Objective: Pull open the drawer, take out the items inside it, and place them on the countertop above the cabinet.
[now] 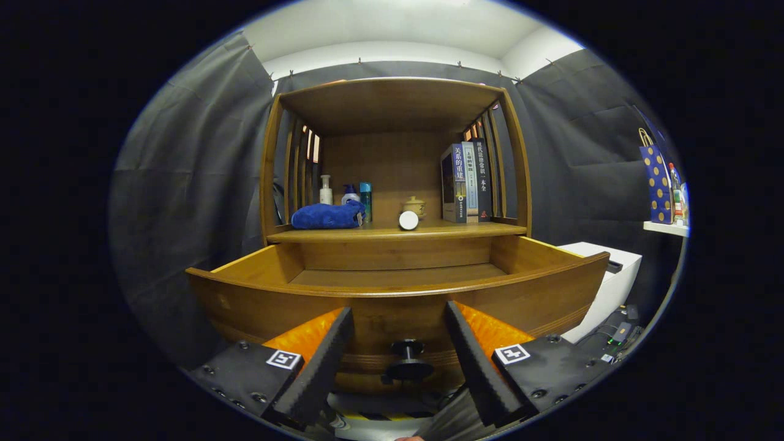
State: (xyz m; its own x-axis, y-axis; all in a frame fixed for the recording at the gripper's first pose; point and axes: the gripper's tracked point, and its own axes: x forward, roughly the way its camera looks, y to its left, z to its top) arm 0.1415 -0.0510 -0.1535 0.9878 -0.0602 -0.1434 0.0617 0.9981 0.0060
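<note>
One drawer (398, 300) stands pulled out of the wooden cabinet (392, 110) just ahead of my gripper (398, 327), and what I see of its floor is bare board. My fingers are spread wide and touch nothing, with the drawer's single dark knob (407, 358) between them at 6 o'clock. On the countertop (465, 230) above I count three books (467, 182) at 2 o'clock, three bottles (346, 195) and one blue cloth (327, 216) at 10 o'clock, one small lidded pot (414, 206) and one white round lid (408, 220).

Brown wooden drawer (398, 300); blue towel (327, 216); blue gold-dotted bag (656, 184); white cap (408, 220).
</note>
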